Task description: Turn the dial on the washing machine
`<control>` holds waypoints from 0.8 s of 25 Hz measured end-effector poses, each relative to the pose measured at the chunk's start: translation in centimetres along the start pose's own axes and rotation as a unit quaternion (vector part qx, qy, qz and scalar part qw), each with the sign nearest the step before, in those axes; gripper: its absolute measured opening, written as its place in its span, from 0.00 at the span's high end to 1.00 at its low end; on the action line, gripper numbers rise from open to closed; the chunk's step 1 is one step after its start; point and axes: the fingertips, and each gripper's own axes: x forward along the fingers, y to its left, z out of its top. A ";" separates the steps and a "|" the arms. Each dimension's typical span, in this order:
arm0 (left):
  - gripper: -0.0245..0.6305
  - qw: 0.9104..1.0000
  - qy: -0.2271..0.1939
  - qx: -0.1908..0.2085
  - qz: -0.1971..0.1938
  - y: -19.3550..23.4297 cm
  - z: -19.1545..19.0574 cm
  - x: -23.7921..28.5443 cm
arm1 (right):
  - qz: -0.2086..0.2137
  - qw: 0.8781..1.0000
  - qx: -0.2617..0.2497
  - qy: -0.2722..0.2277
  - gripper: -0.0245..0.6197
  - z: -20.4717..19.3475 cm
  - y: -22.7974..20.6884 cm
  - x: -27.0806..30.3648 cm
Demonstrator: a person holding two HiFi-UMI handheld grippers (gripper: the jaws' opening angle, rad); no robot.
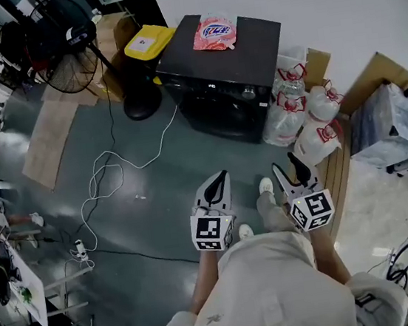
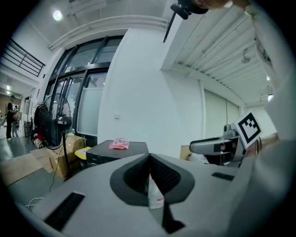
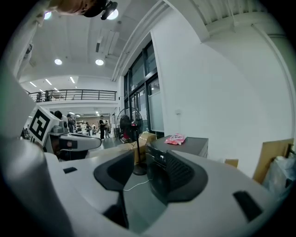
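Scene: person with a gripper in each hand facing a black washing machine at the upper centre of the head view; grey floor between them, the machine well apart from both grippers
Washing machine: squat dark box against the white wall; pink packet lying on its lid; clear water bottles crowded at its right side; fan on a stand to its left; white cable looping over the floor at centre left
Dial: probably the small pale round knob on the control strip along the top of the machine's front, toward the right end; too small here to read any markings
Left gripper: lower centre of the head view, pointing toward the machine; jaw tips touching in its own view; nothing held
Right gripper: just to the right, beside the person's shoe; jaws standing close together with a slim gap, floor and machine front showing through it; empty
Handling: dial judged to be hard plastic, rigid, smooth at the rim and likely stiff with click stops; machine heavy enough not to shift under a twist
Where to take hold: across the knob's rim, one pad on either side, square and deep enough not to slip; jaws would first need to spread wider than the knob
Progress: approach only, by the look of it; dial not yet reached
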 end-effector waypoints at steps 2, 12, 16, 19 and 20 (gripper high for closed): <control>0.94 1.000 -0.003 0.002 0.004 0.7 0.4 1.6 | 0.003 1.000 -0.005 -0.002 0.62 0.2 -0.9 1.5; 0.94 0.999 0.007 -0.005 0.040 3.9 2.1 10.5 | 0.031 0.999 -0.007 0.010 0.62 1.8 -7.1 9.7; 0.94 0.998 0.012 -0.008 0.058 4.9 2.7 13.8 | 0.042 0.999 -0.005 0.013 0.62 2.4 -9.7 12.9; 0.94 0.997 0.017 -0.007 0.069 5.5 3.1 16.3 | 0.048 0.999 -0.001 0.018 0.62 2.4 -11.7 15.1; 0.94 0.997 0.018 -0.005 0.073 5.7 3.2 17.1 | 0.050 0.999 0.001 0.020 0.62 2.3 -12.3 15.9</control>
